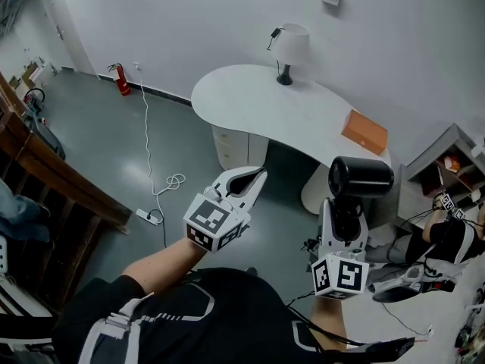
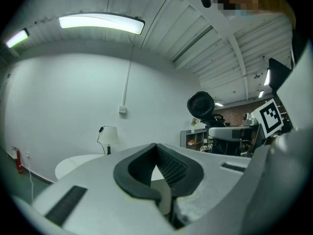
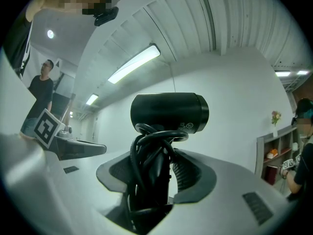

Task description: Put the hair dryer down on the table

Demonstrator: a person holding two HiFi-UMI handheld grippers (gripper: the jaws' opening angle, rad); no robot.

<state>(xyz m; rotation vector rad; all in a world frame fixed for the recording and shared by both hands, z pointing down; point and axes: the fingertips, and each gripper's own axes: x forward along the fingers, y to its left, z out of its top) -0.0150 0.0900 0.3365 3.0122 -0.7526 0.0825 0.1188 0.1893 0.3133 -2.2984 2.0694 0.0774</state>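
In the head view, the right gripper (image 1: 346, 217) holds a black, barrel-shaped plastic hair dryer (image 1: 361, 177) upright in the air, near the white curved table (image 1: 250, 101) but not on it. In the left gripper view, the left gripper (image 2: 156, 148) has its jaws pressed together with nothing between them. In the right gripper view, the jaws pinch the dryer's cord-wrapped handle.

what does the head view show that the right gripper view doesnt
Only the head view: the curved white table, the white shaded lamp on it, an orange box and a red fire extinguisher. Only the right gripper view: the long ceiling strip light and the black cord coiled round the handle. Both: the black hair dryer clamped upright in the right gripper.
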